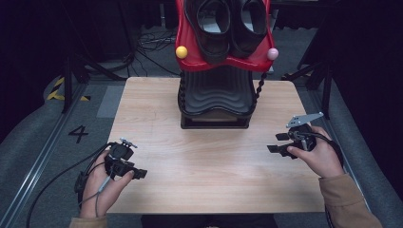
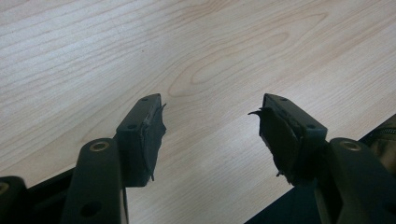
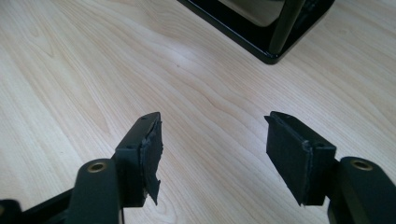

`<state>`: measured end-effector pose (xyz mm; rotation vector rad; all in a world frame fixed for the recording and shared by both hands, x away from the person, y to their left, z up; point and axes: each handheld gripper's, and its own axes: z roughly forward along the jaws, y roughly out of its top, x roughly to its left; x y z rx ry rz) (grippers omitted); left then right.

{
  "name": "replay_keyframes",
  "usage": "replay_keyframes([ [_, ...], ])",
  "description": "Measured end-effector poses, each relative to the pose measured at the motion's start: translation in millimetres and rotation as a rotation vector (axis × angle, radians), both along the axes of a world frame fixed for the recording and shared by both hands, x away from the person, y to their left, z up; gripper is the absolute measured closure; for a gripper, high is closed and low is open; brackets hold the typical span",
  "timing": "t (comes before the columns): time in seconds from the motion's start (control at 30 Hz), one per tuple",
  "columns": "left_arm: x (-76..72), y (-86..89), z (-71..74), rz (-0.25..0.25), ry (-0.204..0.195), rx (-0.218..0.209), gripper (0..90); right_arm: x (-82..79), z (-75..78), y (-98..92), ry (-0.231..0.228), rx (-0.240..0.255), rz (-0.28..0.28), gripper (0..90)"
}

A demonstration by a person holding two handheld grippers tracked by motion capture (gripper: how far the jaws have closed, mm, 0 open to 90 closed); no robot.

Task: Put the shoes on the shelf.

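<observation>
Pale wood bench (image 1: pixel 209 166), nothing between the two claws. Left claw (image 1: pixel 139 174) sits low near the near-left corner, jaws spread apart with only bench grain between them in the left gripper view (image 2: pixel 210 135). Right claw (image 1: pixel 276 142) hovers by the right edge, a bit farther out, jaws likewise parted and holding nothing (image 3: pixel 215 144); pads look frayed at the edges (grip may be a little uneven).

Farther out, at the middle of the far edge: black ribbed stand (image 1: pixel 216 97) with a red tray (image 1: pixel 190 59) on top, tilted toward the person. A pair of black shoes (image 1: pixel 228 23) rests in the tray, toes down toward the front lip. Yellow ball (image 1: pixel 181 52) and pink ball (image 1: pixel 272 53) at the tray's front corners. The stand's base corner shows in the right gripper view (image 3: pixel 261 42), near but apart from the claw.

My read: the step is the reach in toward the shoes, not yet started. To do it well:
- come in above the tray lip, not through the balls
- one claw per shoe, bite the collar or heel rim, not the smooth toe
- keep jaws wide until a pad is on either side of the rim
- lift up and back along the tilt so the stand doesn't rock
</observation>
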<state>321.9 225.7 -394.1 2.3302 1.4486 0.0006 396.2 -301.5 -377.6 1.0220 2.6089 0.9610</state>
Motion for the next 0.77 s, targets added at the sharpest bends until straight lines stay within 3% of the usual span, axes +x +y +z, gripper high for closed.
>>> replay_keyframes([
  [0.3,-0.2,-0.6,0.7,-0.011,-0.027,0.008,40.3,-0.2,-12.7,-2.9,0.005,-0.012,-0.004,34.8],
  [0.53,0.2,3.3,-6.7,-0.008,0.020,0.017,39.6,-0.9,-32.0,-13.1,0.070,-0.100,-0.026,34.4],
  [0.77,2.7,1.9,-9.8,-0.005,0.030,0.022,39.1,1.5,-44.4,-23.5,0.121,-0.151,-0.056,34.3],
])
